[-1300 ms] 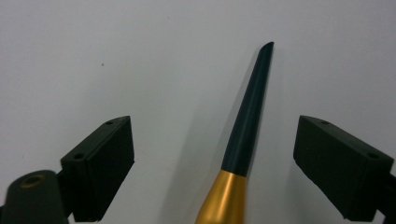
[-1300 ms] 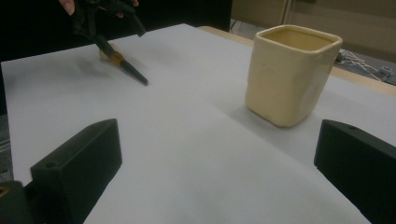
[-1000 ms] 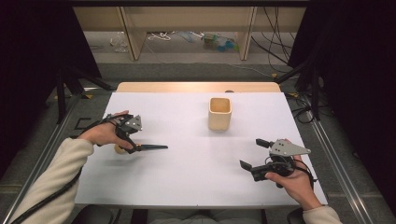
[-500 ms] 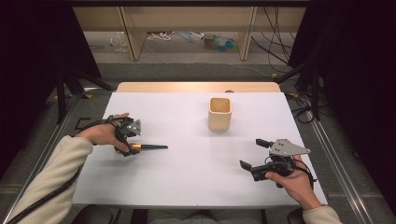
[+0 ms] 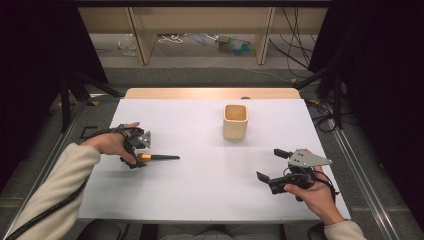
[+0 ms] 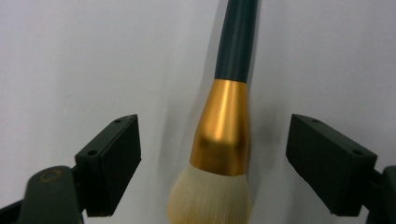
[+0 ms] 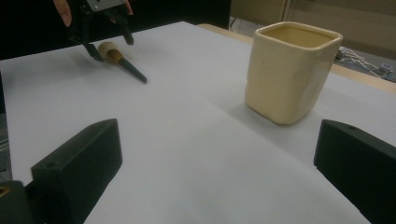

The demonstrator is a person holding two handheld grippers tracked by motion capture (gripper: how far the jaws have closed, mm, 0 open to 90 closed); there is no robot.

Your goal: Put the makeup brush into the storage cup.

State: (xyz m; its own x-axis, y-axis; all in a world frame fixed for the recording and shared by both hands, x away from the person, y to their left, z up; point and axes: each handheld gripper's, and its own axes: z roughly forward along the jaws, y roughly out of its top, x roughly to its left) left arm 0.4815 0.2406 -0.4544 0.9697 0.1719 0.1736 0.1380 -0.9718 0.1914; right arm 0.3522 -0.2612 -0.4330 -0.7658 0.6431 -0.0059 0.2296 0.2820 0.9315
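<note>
High view is looking forward and down over the whole white table (image 5: 210, 190). Left gripper view is pointing straight down, very close on the brush (image 6: 223, 135). Right gripper view is looking low across the table; it is sharing brush and cup (image 7: 290, 70) with high view.

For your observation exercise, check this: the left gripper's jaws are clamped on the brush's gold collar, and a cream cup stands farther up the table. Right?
Not quite. The left gripper is open: its pads stand clear of the brush on both sides, as the left gripper view shows. The cream cup does stand farther up the table.
</note>
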